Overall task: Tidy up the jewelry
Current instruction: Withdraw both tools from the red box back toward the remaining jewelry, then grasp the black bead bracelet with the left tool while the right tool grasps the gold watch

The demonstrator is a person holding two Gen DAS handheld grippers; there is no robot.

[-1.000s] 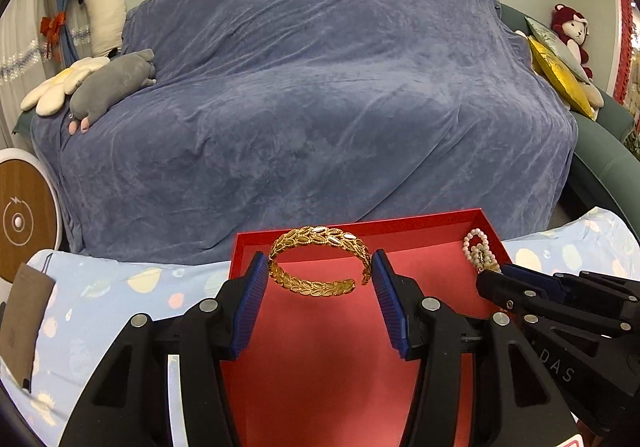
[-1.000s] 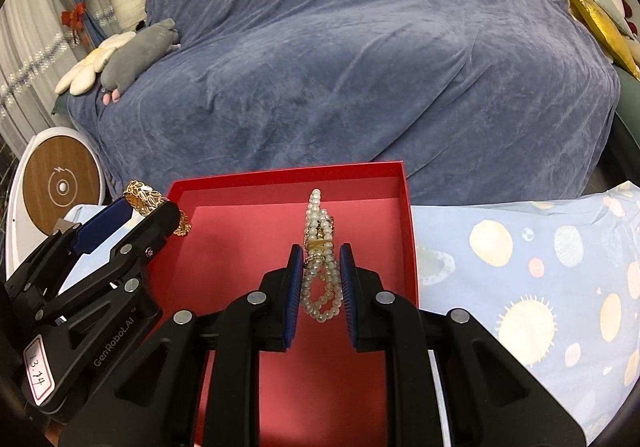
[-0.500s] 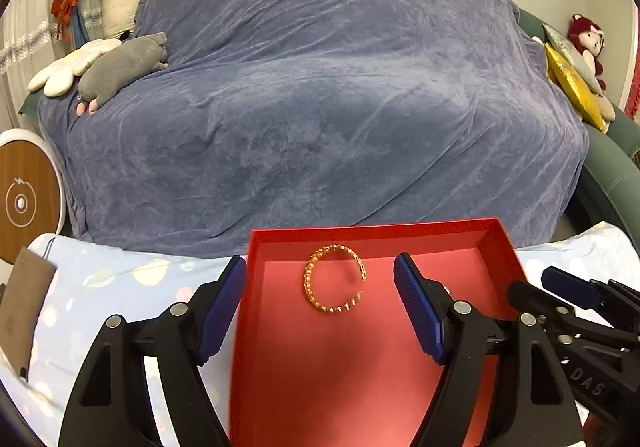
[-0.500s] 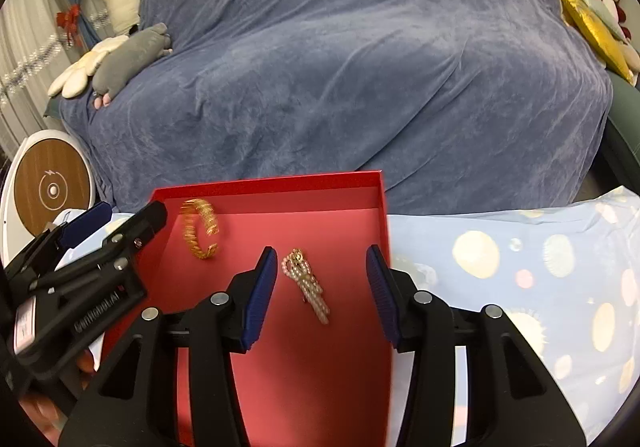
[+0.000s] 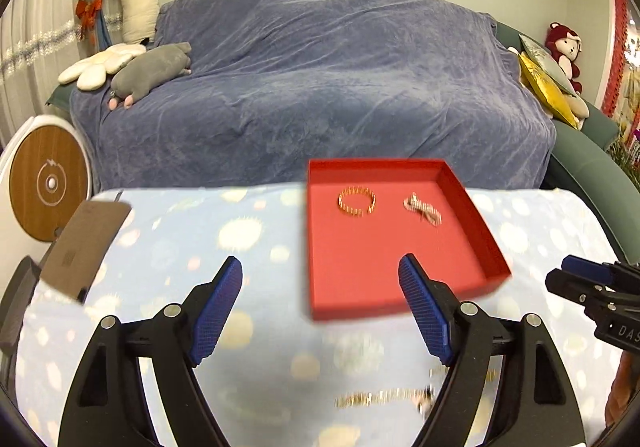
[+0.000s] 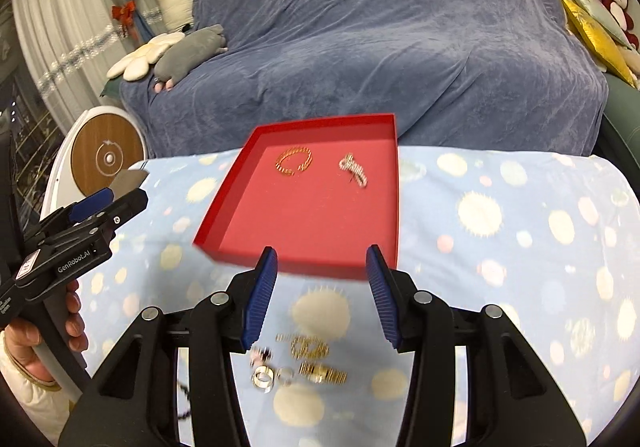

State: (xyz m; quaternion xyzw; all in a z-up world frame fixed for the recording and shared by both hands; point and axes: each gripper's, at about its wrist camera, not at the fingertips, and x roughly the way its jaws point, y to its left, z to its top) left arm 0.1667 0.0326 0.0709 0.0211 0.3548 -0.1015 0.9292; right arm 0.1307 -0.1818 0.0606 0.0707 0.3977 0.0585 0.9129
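Jewelry lies in two places. Inside the shallow red cardboard tray (image 6: 304, 215) we see a gold leaf-pattern open bangle (image 6: 294, 161) towards the far left and a folded strand of small pale pearls (image 6: 354, 175) just to its right, the two apart from each other. On the pale blue tablecloth with cream sun-spots (image 6: 520, 231), nearer to us than the tray, sits a loose, blurred cluster of gold and silver rings and chain pieces (image 6: 304, 363).

Our right gripper (image 6: 322, 295) hangs over that cluster with its blue ribbed pads apart and nothing between them. Our left gripper (image 5: 320, 311) has its jaws opening wide, also empty, over the cloth at the tray's near left corner; a hand (image 6: 48, 331) grips its handle.

Nothing lies across the tray's opening. A brown card tag (image 5: 86, 247) rests at the cloth's left edge. Behind the table stand a sofa draped in a blue-grey velvet throw (image 5: 320, 87) with plush toys (image 5: 132, 67), and a round white-rimmed wooden disc (image 5: 48, 183).
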